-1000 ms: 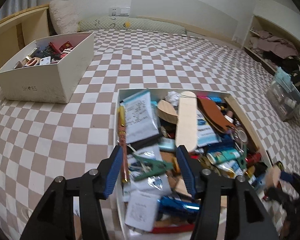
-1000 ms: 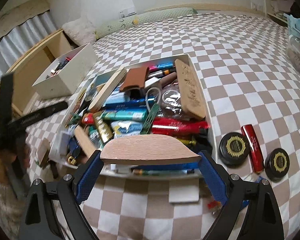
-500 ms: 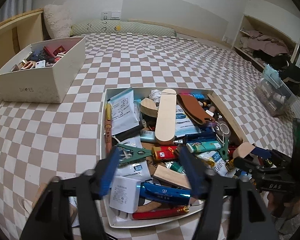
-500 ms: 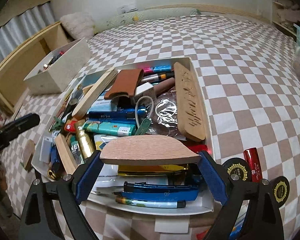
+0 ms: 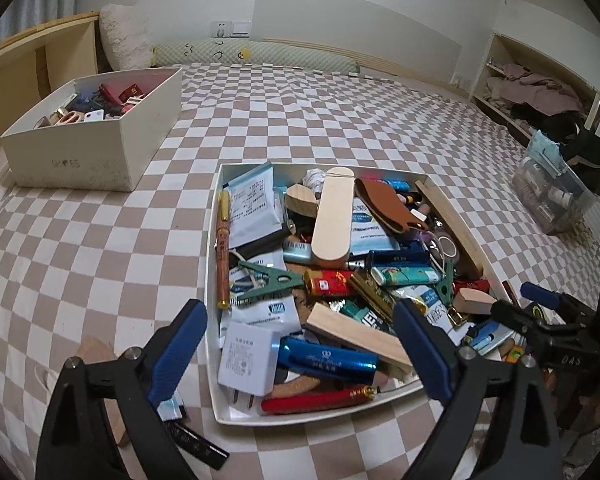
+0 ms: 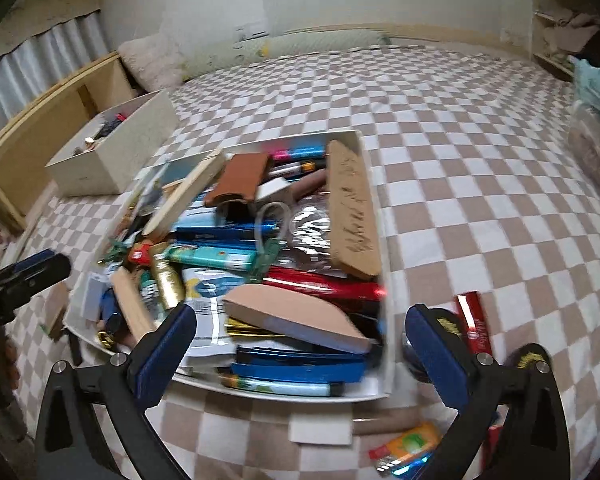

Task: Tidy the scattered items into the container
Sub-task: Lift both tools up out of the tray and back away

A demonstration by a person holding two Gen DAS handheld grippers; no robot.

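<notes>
Left wrist view: the left gripper [image 5: 300, 334] is tilting down over the near end of the white tray [image 5: 215, 280] on the checkered bed cover [image 5: 100, 240]. Its jaws, which have just been opening, are standing wide with nothing between them. A blue pen [image 5: 328, 360] and a white charger [image 5: 248, 364] are lying in the tray below.

Right wrist view: the right gripper [image 6: 300, 340] is angling down at the tray [image 6: 384, 280]. Its jaws have just been opening and are spread wide; the wooden half-round block [image 6: 296, 316] is lying free on the pile. A red tube [image 6: 474, 322] is resting outside, beside the tray.
</notes>
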